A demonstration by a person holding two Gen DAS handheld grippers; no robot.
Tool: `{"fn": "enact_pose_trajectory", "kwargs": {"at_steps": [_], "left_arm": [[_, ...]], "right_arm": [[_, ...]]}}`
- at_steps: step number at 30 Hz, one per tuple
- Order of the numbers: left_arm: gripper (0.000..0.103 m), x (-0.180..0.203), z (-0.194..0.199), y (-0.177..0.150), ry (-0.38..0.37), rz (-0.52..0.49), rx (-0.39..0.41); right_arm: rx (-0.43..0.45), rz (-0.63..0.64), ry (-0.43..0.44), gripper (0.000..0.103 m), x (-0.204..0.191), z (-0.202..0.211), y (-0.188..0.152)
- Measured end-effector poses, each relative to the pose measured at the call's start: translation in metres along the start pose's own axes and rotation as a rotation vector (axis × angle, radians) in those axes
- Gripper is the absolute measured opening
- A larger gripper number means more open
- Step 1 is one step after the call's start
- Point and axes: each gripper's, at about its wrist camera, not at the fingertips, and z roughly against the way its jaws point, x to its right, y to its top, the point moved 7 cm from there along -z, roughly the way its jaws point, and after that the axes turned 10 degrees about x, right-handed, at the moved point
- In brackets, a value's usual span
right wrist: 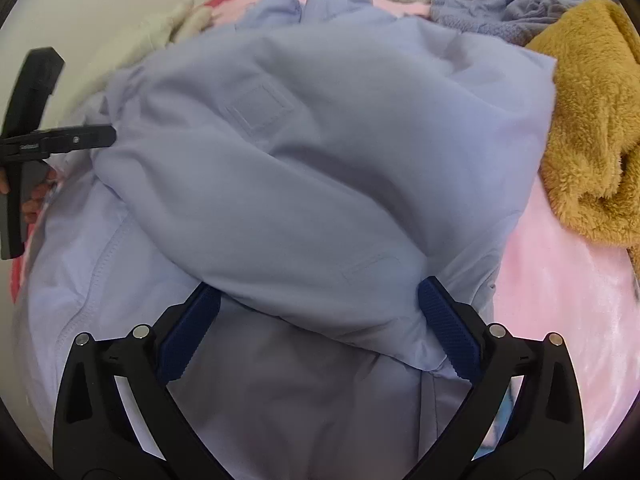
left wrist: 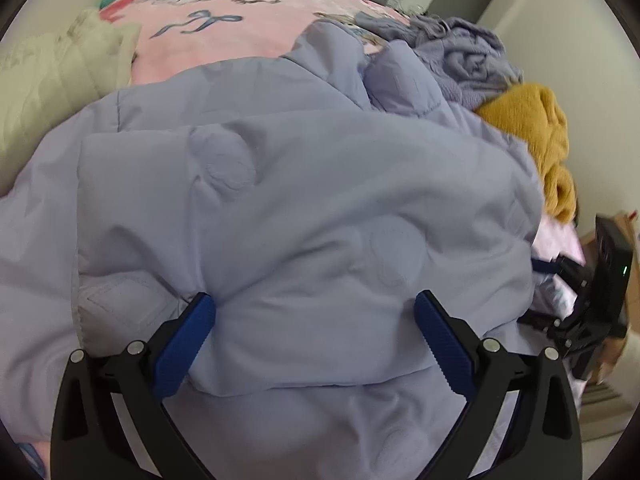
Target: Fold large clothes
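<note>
blue pads of left tongs [left wrist: 314, 340] and right tongs [right wrist: 318, 330] wide apart, pressing down on puffy purple coat [left wrist: 304, 208], gripping nothing. coat on pink blanket [right wrist: 560, 304], folded over. next, likely: pinch near edge, fold again.

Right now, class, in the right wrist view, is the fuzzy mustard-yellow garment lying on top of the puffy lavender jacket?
No, the fuzzy mustard-yellow garment lies beside the puffy lavender jacket, on the pink blanket.
</note>
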Motion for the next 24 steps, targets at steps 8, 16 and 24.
{"fn": "enact_pose_trajectory", "kwargs": {"at_steps": [8, 16, 24], "left_arm": [[0.098, -0.006, 0.029, 0.007, 0.030, 0.052, 0.079], [0.098, -0.084, 0.131, -0.021, 0.325, 0.312, 0.270], [0.098, -0.242, 0.232, -0.101, 0.647, 0.448, 0.292]], "right_arm": [[0.062, -0.137, 0.065, 0.096, 0.004, 0.030, 0.014], [0.111, -0.294, 0.093, 0.095, -0.020, 0.059, 0.034], [0.117, -0.112, -0.025, 0.095, -0.066, 0.059, 0.058]]}}
